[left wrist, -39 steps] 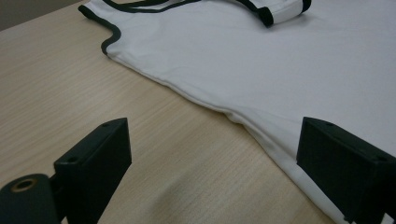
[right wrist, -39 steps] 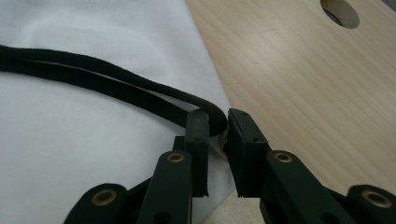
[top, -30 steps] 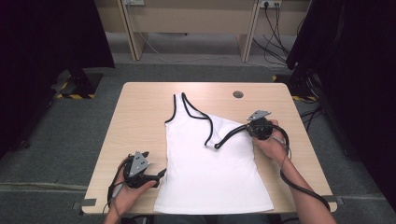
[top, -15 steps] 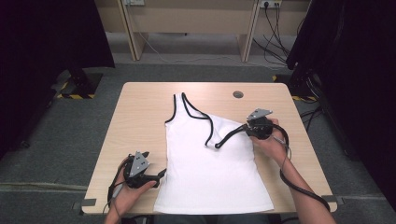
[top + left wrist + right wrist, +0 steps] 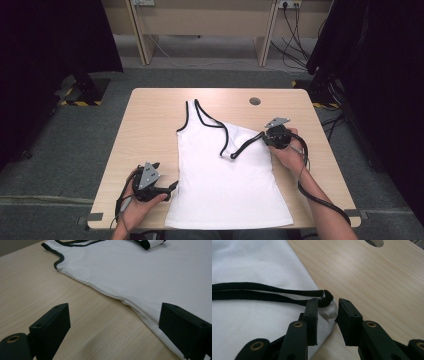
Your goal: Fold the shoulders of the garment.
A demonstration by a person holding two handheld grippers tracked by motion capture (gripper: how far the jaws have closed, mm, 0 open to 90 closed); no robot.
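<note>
The white tank top (image 5: 227, 185), soft ribbed cloth with black binding, lies flat mid-tabletop (image 5: 150, 120), its right strap (image 5: 240, 148) folded across the chest. At its lower left edge, the left claw (image 5: 172, 186) rests low in a hand, released, jaws wide over pale woodgrain. At its right edge, the right claw (image 5: 263, 139), just easing apart then narrowing, stands released with jaws around the folded strap corner, not pinching.

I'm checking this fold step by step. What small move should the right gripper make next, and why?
Probably ease the right gripper back off the tank top. Its jaws have just been moving and now stand apart with only a fold of white cloth between them, and the strap already lies folded across the body.
</note>
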